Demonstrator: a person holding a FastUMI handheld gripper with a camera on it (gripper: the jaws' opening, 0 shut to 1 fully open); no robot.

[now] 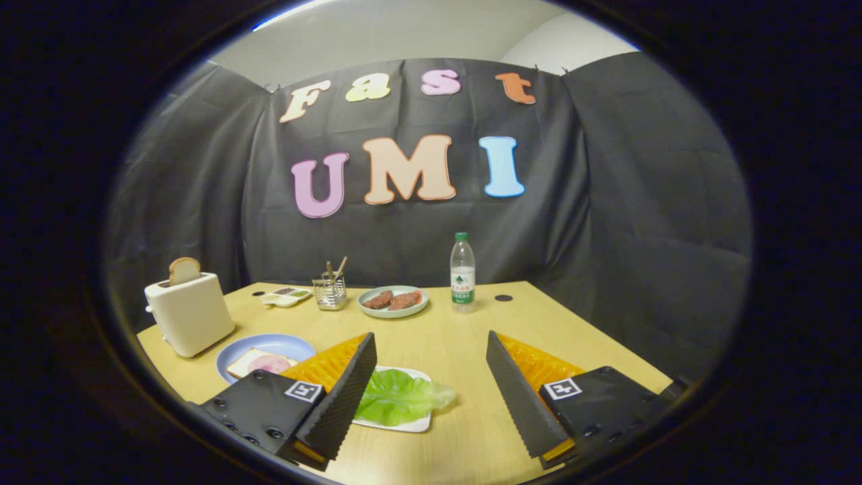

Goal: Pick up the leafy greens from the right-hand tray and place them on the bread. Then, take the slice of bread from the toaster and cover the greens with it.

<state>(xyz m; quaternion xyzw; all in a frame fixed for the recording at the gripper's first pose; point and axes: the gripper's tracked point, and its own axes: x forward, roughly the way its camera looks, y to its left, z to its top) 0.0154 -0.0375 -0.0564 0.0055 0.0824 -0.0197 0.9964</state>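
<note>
The leafy greens (401, 396) lie on a white tray (416, 424) on the wooden table, just right of my left finger and partly hidden behind it. My gripper (431, 340) is open, held above the table with nothing between its fingers. Left of the tray, a blue plate (286, 343) holds a slice of bread (246, 362) topped with a pink slice of ham (270, 364); my left finger covers part of the plate. Farther left stands a white toaster (190, 312) with a slice of bread (184, 270) sticking up from its slot.
At the back of the table are a green plate with two meat patties (393, 300), a water bottle (462, 272), a wire holder with sticks (330, 289) and a small white dish (286, 295). Black cloth walls close in the table.
</note>
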